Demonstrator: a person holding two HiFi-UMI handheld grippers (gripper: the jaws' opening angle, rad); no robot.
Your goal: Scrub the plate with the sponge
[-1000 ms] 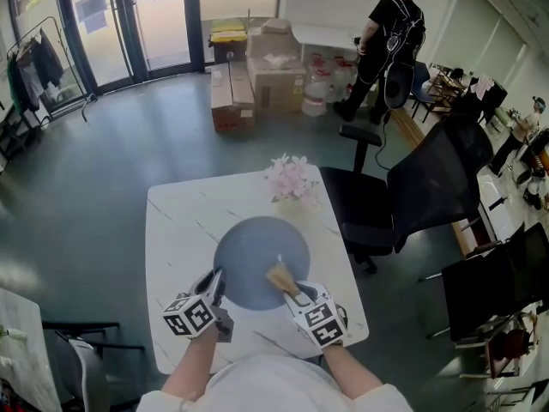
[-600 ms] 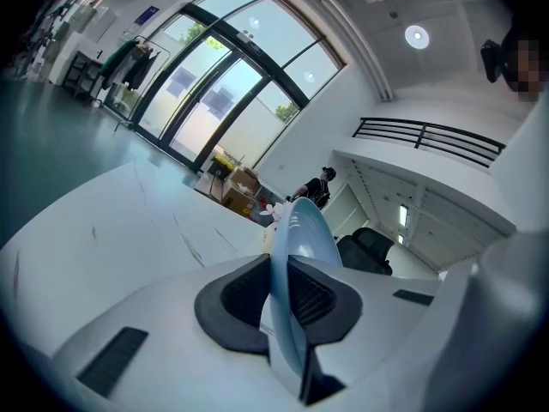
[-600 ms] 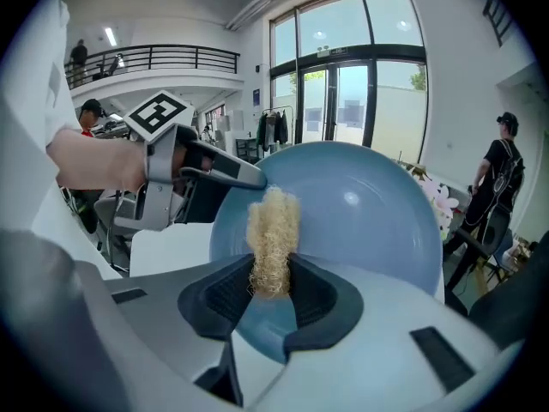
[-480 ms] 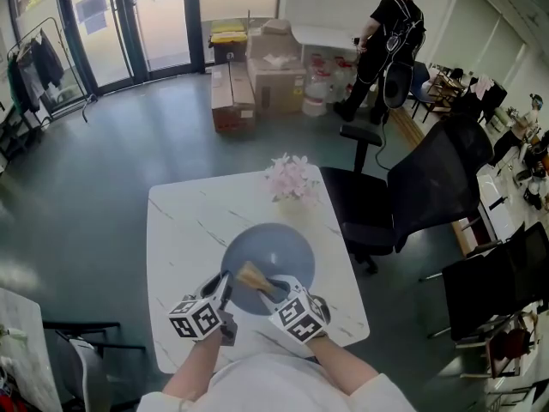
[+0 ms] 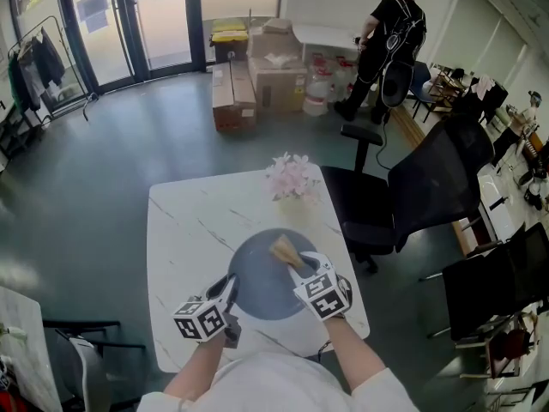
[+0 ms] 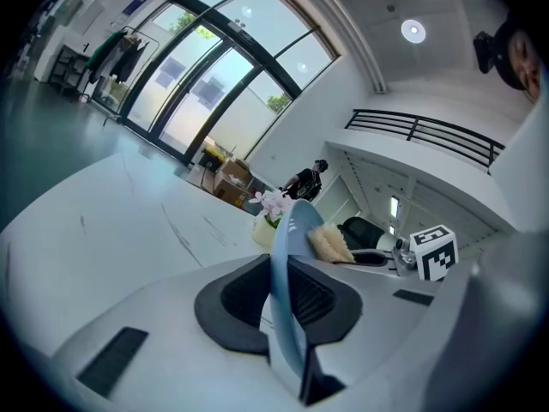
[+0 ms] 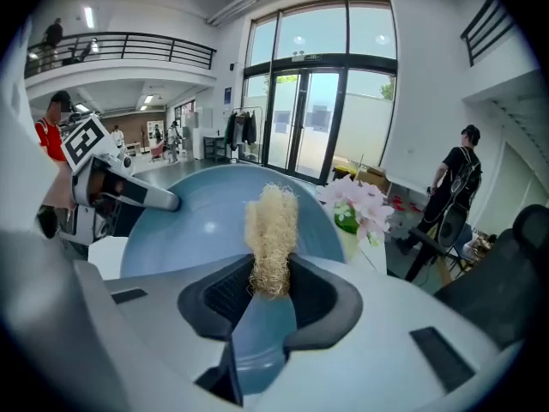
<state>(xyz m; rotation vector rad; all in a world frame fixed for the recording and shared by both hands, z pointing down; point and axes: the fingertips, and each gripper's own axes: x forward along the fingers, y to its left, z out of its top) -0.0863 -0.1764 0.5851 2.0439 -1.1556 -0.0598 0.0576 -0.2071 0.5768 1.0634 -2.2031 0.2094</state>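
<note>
Two firm grips for me, left gripper [image 5: 229, 287] pinching plate [image 5: 260, 288] rim, right gripper [image 5: 298, 267] clamping sponge [image 5: 281, 248], flowers [image 5: 292, 177] above, chair [image 5: 420, 187] at right.

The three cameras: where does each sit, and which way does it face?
Head view: on the person's head, looking steeply down at the table; both forearms, left gripper and right gripper show.
Left gripper view: on the left gripper, looking along its jaws, shut on the plate; the right gripper shows beyond.
Right gripper view: on the right gripper, looking along its jaws, shut on the sponge over the plate.
Shared: both gripper views show the plate, sponge and flowers.
</note>
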